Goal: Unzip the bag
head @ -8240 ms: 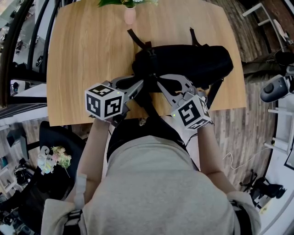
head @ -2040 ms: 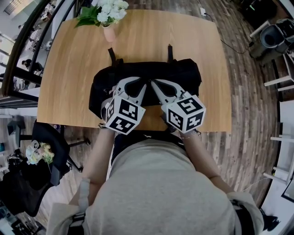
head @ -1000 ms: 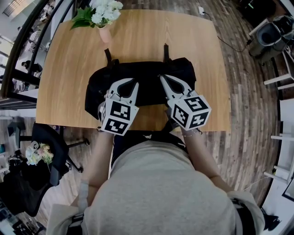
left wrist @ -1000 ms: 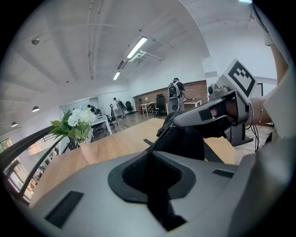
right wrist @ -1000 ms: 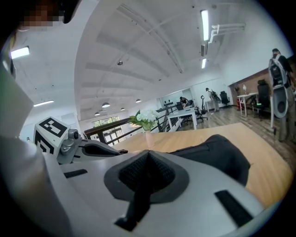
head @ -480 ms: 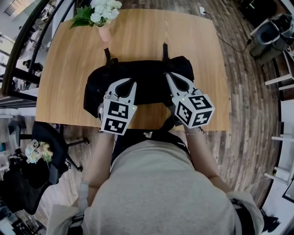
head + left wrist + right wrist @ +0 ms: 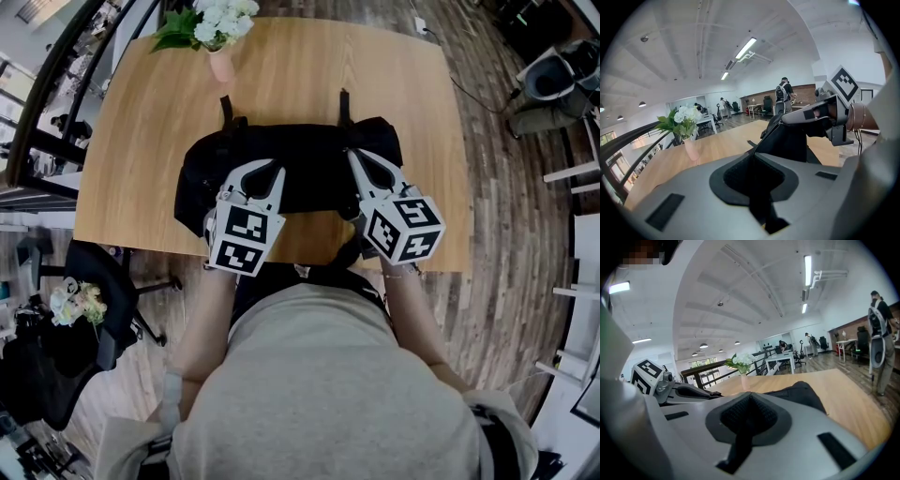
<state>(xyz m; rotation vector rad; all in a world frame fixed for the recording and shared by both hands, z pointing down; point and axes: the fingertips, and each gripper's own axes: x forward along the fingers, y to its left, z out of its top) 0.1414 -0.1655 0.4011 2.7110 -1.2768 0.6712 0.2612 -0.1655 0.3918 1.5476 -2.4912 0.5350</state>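
A black bag lies lengthwise on the wooden table, its two straps pointing away from me. My left gripper is shut on the bag's fabric at the near left part of its top; the zipper seam runs away from its tips. My right gripper is shut at the zipper line further right, near the bag's right end; the pull is hidden inside its jaws. Across the bag, each gripper view shows the other gripper: the right gripper and the left gripper.
A pink vase of white flowers stands at the table's far left. The near table edge runs just under my hands. A black chair sits below left; wooden floor and office chairs lie to the right.
My right gripper has slid to the right along the bag's top, away from the left gripper. The left gripper has kept its hold in place.
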